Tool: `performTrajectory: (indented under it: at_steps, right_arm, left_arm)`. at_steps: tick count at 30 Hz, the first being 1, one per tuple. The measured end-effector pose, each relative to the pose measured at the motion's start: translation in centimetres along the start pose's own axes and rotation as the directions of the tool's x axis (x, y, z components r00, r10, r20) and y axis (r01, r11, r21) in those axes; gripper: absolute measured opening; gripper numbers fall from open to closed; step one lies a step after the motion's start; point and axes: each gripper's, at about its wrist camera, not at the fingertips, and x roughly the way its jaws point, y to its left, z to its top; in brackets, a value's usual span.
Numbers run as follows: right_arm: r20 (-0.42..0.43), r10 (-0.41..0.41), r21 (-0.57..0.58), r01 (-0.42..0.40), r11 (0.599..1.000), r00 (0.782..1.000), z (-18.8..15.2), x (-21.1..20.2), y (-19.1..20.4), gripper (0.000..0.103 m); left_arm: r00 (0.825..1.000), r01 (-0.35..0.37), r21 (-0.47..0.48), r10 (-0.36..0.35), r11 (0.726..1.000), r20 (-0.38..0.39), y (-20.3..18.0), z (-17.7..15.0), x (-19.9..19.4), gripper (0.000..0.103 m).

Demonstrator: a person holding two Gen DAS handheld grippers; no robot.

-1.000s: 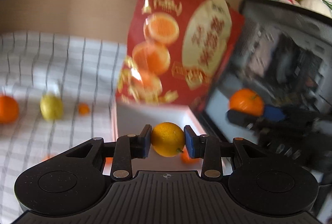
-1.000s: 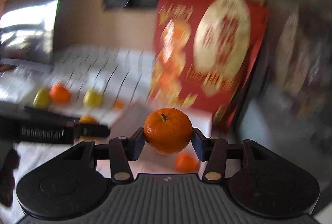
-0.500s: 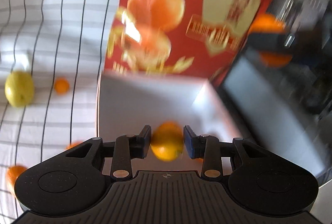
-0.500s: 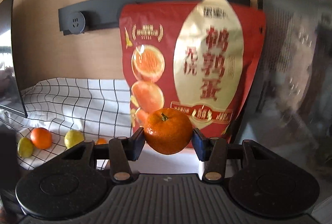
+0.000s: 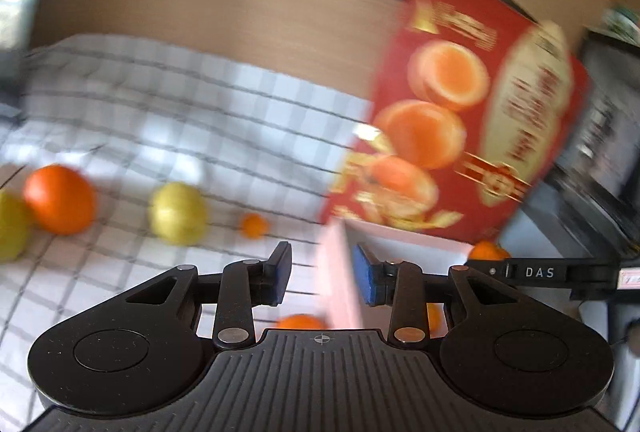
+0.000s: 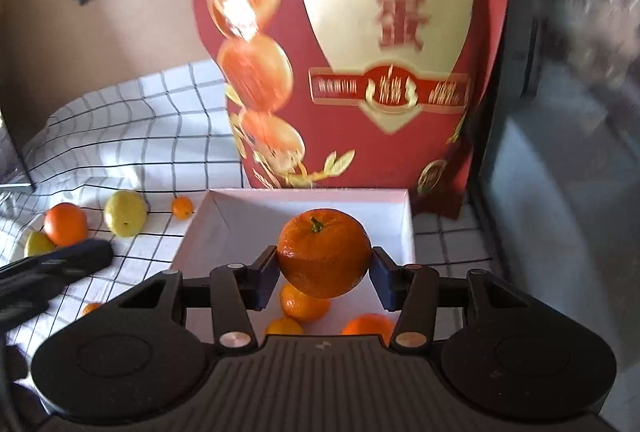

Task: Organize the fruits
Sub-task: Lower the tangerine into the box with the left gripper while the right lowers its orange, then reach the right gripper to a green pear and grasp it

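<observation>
Partway done. Box (image 6: 400,232) holds three oranges (image 6: 304,302) on its floor. Right hand-held gripper (image 6: 324,272) is clamped on a mandarin (image 6: 324,252), hovering over the box, not yet dropped. Left hand-held gripper (image 5: 320,278) is partly open and empty, at the box's left wall. Left of the box, on the checked cloth (image 6: 132,136): an orange (image 6: 65,224), two lemons (image 6: 125,213), a kumquat (image 6: 182,207), plus one small fruit nearer the camera.
</observation>
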Motion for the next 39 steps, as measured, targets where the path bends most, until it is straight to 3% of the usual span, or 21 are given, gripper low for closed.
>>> performTrajectory:
  at_steps: [3,5,10,14,18,21,25,28,33,34,36,39]
  right_arm:
    - [0.017,-0.019,-0.011,0.019,1.000,1.000,0.3,2.7,1.0,0.050]
    - [0.011,-0.021,-0.007,0.021,1.000,1.000,0.4,3.8,1.4,0.060]
    - [0.051,0.008,-0.050,-0.005,0.999,0.999,0.2,2.8,2.9,0.067]
    - [0.104,0.051,-0.119,-0.038,0.992,0.993,-0.4,0.4,5.5,0.076]
    - [0.116,0.089,-0.193,-0.065,0.979,0.989,-1.5,-0.8,9.3,0.078]
    - [0.087,0.162,-0.186,-0.144,0.972,0.983,-1.7,-1.2,11.6,0.078]
    - [0.083,0.267,-0.172,-0.251,0.953,0.960,-1.7,-0.8,15.2,0.079]
    - [0.086,0.312,-0.204,-0.290,0.935,0.946,-1.6,1.1,18.9,0.079]
    - [0.011,0.413,-0.268,-0.395,0.879,0.911,-2.2,5.7,24.9,0.079]
    - [-0.009,0.426,-0.270,-0.412,0.870,0.905,-2.5,6.6,26.0,0.079]
    - [-0.059,0.457,-0.250,-0.456,0.854,0.888,-3.2,8.5,28.5,0.079]
    - [-0.076,0.462,-0.214,-0.467,0.858,0.884,-4.3,11.2,32.0,0.079]
  left_arm:
    - [1.000,0.000,-0.015,0.000,1.000,-0.012,2.4,0.1,-0.8,0.038]
    - [1.000,-0.014,0.011,0.014,1.000,0.002,3.9,0.0,-1.7,0.038]
    - [0.999,-0.031,-0.001,0.031,1.000,0.017,8.4,-1.1,-4.1,0.038]
    - [0.996,-0.081,-0.095,0.084,0.992,0.028,12.4,-2.6,-5.5,0.038]
    - [0.980,-0.122,-0.271,0.159,0.955,0.117,16.3,-3.2,-7.6,0.038]
    - [0.948,-0.162,-0.334,0.240,0.929,0.210,18.4,-3.2,-9.2,0.038]
    - [0.888,-0.216,-0.382,0.343,0.899,0.305,20.8,-3.4,-10.1,0.038]
    - [0.863,-0.230,-0.389,0.372,0.892,0.343,22.3,-2.5,-10.2,0.038]
    - [0.779,-0.244,-0.423,0.436,0.873,0.451,24.6,-2.0,-10.7,0.038]
    - [0.768,-0.243,-0.445,0.451,0.862,0.454,25.1,-2.3,-10.8,0.038]
    - [0.772,-0.262,-0.510,0.495,0.820,0.399,26.3,-2.3,-11.1,0.038]
    - [0.743,-0.287,-0.553,0.547,0.782,0.387,26.9,-2.7,-11.8,0.038]
